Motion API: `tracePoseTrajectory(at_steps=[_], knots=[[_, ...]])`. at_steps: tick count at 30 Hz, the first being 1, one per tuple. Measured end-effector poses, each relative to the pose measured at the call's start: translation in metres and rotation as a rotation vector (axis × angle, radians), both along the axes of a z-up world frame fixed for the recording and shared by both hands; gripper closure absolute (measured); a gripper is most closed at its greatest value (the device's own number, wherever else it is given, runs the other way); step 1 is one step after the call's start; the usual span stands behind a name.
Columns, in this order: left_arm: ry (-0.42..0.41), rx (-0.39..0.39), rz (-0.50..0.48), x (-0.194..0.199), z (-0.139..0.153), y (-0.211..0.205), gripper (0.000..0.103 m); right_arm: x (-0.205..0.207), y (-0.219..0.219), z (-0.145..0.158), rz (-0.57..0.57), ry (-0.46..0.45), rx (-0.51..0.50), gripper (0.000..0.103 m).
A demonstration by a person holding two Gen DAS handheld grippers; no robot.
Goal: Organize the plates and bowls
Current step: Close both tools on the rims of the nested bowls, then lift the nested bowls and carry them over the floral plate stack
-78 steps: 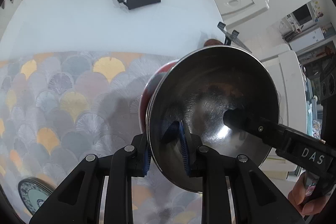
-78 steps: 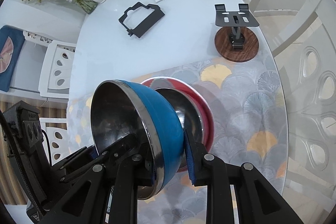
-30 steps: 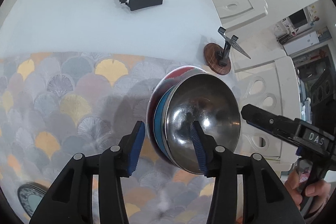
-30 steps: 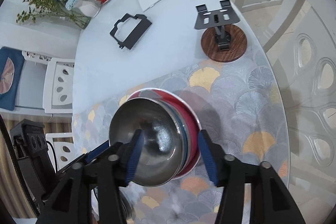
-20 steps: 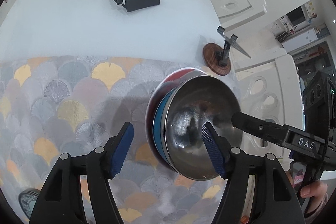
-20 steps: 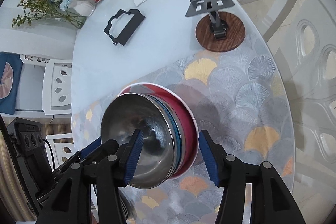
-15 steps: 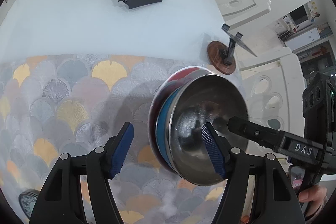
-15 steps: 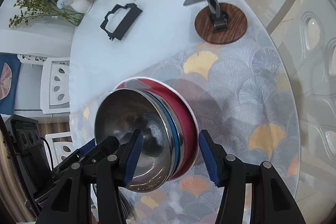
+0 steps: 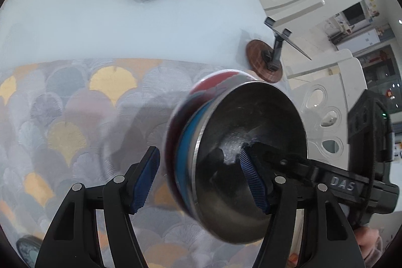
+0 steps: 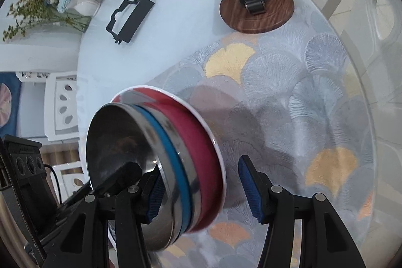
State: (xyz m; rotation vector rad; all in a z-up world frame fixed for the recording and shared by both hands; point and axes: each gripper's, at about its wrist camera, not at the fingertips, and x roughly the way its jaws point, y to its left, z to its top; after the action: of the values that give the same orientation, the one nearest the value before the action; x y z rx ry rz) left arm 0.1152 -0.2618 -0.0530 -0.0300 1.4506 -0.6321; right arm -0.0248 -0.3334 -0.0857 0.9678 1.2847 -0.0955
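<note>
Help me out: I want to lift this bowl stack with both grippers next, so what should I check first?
1. Bowls nested: ok. The steel-lined top bowl sits inside the red bowl.
2. Left gripper straddles the rim: ok. Its jaws are closing with the rim between them, and the outer finger is clear of the stack.
3. Right gripper straddles the opposite rim: ok. Its outer finger stands apart from the red bowl.
4. Firm grip on both sides: not ok.
5. Stack flat on the mat: cannot tell.
6. Phone stand apart from the stack: ok.
</note>
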Motion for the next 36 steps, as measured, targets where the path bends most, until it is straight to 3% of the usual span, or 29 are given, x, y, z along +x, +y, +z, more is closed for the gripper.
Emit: tracePoseTrajectory(at_steps=[6, 9, 13, 19, 28, 36], knots=[[-0.011, 0.019, -0.003, 0.001, -0.009, -0.001, 0.061, -0.004, 0.001, -0.014, -0.061, -0.093, 0.07, 0.048], [-0.005, -0.015, 0.012, 0.004, -0.011, 0.003, 0.062, -0.007, 0.003, -0.016, -0.077, -0.141, 0.058, 0.047], [-0.035, -0.005, 0.001, 0.001, -0.009, 0.0, 0.062, -0.013, 0.009, -0.013, -0.096, -0.195, 0.016, 0.046], [-0.034, 0.003, 0.011, -0.001, -0.007, 0.002, 0.063, -0.013, 0.01, -0.008, -0.11, -0.197, -0.004, 0.048], [-0.098, 0.037, 0.021, -0.007, 0.008, 0.012, 0.064, -0.006, 0.024, 0.002, -0.074, -0.233, -0.024, 0.051], [-0.114, 0.019, 0.099, -0.012, 0.028, 0.042, 0.064, 0.001, 0.042, 0.025, -0.04, -0.25, -0.038, 0.051]])
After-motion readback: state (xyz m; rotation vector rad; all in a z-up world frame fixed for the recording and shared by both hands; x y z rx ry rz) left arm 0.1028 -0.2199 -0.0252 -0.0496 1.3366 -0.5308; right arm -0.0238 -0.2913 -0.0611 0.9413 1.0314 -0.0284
